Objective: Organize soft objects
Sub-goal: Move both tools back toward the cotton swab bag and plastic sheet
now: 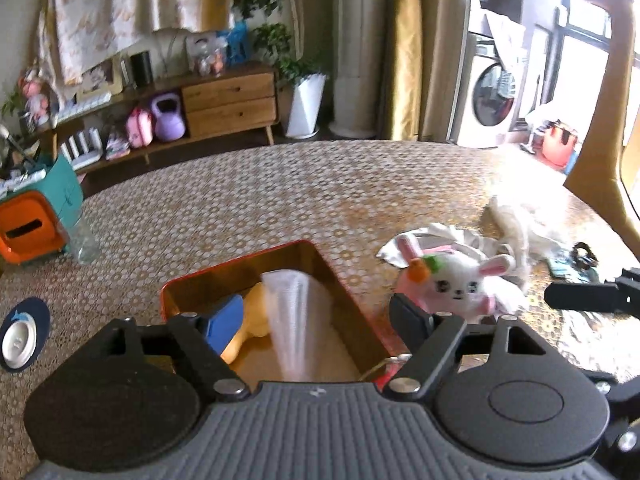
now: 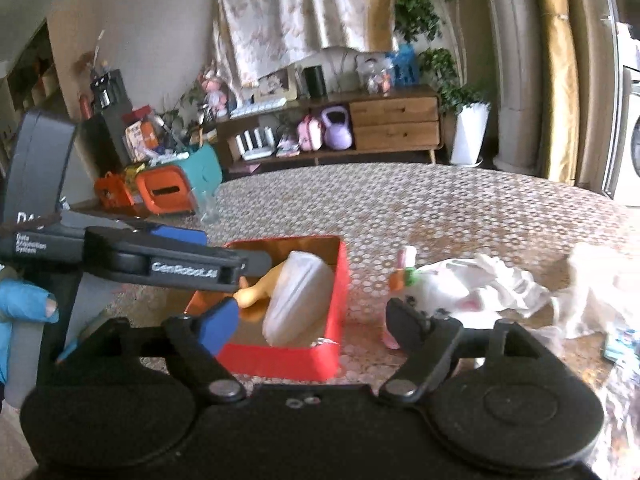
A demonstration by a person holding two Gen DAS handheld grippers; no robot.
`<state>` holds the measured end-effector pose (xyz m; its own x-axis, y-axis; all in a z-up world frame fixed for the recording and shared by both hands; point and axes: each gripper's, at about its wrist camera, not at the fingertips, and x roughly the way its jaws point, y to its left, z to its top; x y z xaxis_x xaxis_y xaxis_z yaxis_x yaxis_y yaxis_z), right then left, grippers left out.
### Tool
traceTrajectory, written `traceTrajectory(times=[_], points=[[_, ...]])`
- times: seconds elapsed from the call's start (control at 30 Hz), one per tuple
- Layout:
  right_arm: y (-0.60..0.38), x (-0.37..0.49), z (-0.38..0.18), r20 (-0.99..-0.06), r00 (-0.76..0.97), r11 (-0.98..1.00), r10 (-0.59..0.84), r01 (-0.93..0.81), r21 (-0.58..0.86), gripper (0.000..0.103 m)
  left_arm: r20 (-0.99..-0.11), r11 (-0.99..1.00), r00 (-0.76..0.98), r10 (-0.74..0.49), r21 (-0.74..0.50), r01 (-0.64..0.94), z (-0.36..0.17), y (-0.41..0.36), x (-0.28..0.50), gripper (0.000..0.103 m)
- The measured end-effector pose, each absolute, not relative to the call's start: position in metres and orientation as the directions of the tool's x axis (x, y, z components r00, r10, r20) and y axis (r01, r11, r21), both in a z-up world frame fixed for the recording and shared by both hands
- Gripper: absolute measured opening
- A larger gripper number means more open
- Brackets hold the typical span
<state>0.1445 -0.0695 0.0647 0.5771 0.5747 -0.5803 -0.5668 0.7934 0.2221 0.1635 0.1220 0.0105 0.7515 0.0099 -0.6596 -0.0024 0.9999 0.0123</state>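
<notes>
A red box (image 1: pixel 340 276) (image 2: pixel 338 300) sits on the patterned table and holds a yellow soft toy (image 1: pixel 252 320) (image 2: pixel 260 288) and a white soft object (image 1: pixel 294 320) (image 2: pixel 298 300). A white bunny plush (image 1: pixel 456 284) (image 2: pixel 436 292) with a pink ear and an orange carrot lies right of the box. My left gripper (image 1: pixel 316 320) is open, low over the box's near side. It also shows in the right wrist view (image 2: pixel 236 258), over the box's left part. My right gripper (image 2: pixel 312 320) is open in front of the box, and one of its fingers (image 1: pixel 580 298) shows in the left wrist view.
Crumpled white cloths (image 1: pixel 516 224) (image 2: pixel 516 284) lie right of the bunny. An orange and teal container (image 1: pixel 36 216) (image 2: pixel 176 188) and a clear glass (image 1: pixel 82 236) stand at the table's left. A round blue coaster (image 1: pixel 24 332) lies near left. A chair back (image 1: pixel 612 120) rises at right.
</notes>
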Motion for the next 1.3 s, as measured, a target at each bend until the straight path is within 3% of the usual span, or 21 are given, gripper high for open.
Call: traceTrajectory(times=[0.4,0.57,0.63,0.67,0.9,1.03,1.3], points=[[-0.148,0.107,0.069,-0.508,0.693,0.855,0.511,-0.469,0.221,0.100,-0.622,0.991,0.774,-0.118,-0.030,0.128,0.018,0.058,0.135,0.085],[-0.175,0.092,0.060,-0.501,0.730,0.882,0.465,-0.429,0.195,0.101,-0.622,0.979,0.758,-0.195,-0.083,0.184,0.013,0.031,0.130,0.089],[-0.188,0.090,0.054,-0.505,0.739,0.893,0.446,-0.405,0.196,0.101,-0.617,0.974,0.755,-0.220,-0.095,0.206,0.010,0.021,0.129,0.101],[-0.194,0.089,0.053,-0.505,0.745,0.898,0.437,-0.393,0.197,0.101,-0.612,0.972,0.757,-0.229,-0.098,0.215,0.008,0.015,0.129,0.103],[-0.237,0.089,0.036,-0.521,0.780,0.938,0.347,-0.292,0.187,0.102,-0.573,0.957,0.774,-0.271,-0.075,0.280,-0.005,-0.024,0.129,0.103],[-0.259,0.095,0.022,-0.547,0.784,0.956,0.295,-0.237,0.175,0.102,-0.576,0.933,0.740,-0.348,-0.134,0.334,-0.013,-0.037,0.137,0.103],[-0.279,0.108,-0.006,-0.598,0.761,0.968,0.251,-0.211,0.138,0.102,-0.598,0.959,0.757,-0.263,-0.075,0.274,-0.042,-0.067,0.157,0.103]])
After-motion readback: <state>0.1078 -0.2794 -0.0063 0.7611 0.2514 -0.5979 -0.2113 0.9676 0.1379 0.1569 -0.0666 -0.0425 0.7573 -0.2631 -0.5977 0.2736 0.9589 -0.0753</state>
